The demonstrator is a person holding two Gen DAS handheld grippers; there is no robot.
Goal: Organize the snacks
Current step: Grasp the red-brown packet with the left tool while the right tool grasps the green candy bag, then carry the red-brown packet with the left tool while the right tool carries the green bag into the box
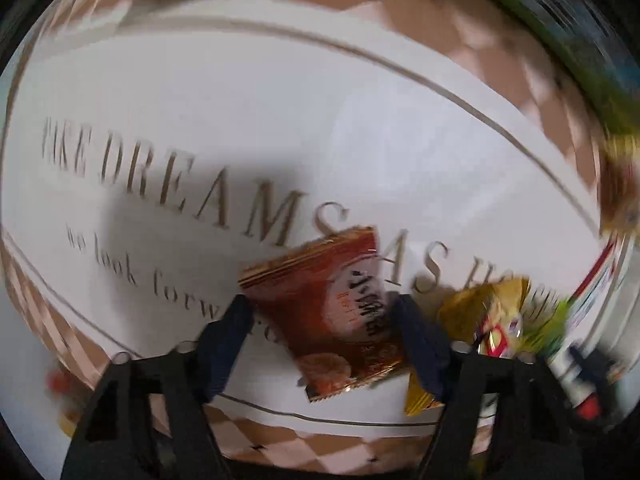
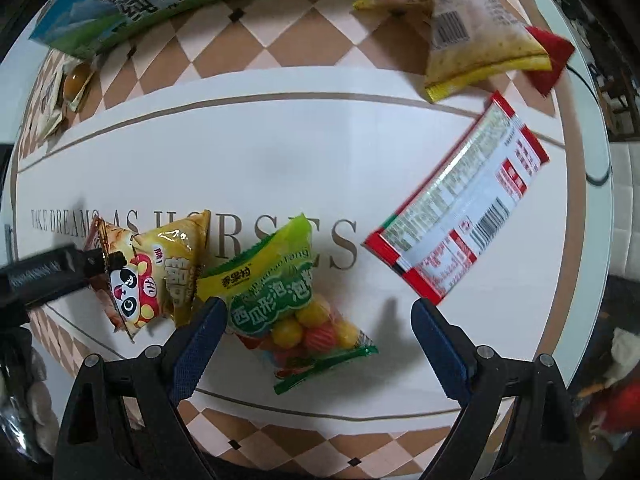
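In the left wrist view, the left gripper (image 1: 324, 312) points down at a white mat (image 1: 240, 100) printed with gold lettering, and a red packet (image 1: 332, 312) lies flat between its dark blue fingers (image 1: 230, 328). The pads straddle the packet's two long edges; the picture is too blurred to tell whether they already press on it or stand just clear. That straddling looks like the setup for a pinch across the packet's width, the easiest hold on a flat sachet. Right of it, low in the frame, a yellow bag (image 1: 480, 312) lies blurred beside the right-hand finger. In the right wrist view, lower left, the same yellow bag, with a panda on it, overlaps the red packet, so the pair probably need separating. At bottom centre the right gripper (image 2: 320, 320) hangs with its jaws wide apart and empty over a green candy bag (image 2: 296, 300), the left finger just beside the bag, seemingly lined up to take it. Toward the right lies a red-edged pack (image 2: 460, 204), label down, and at the upper right a pale pouch (image 2: 472, 32).
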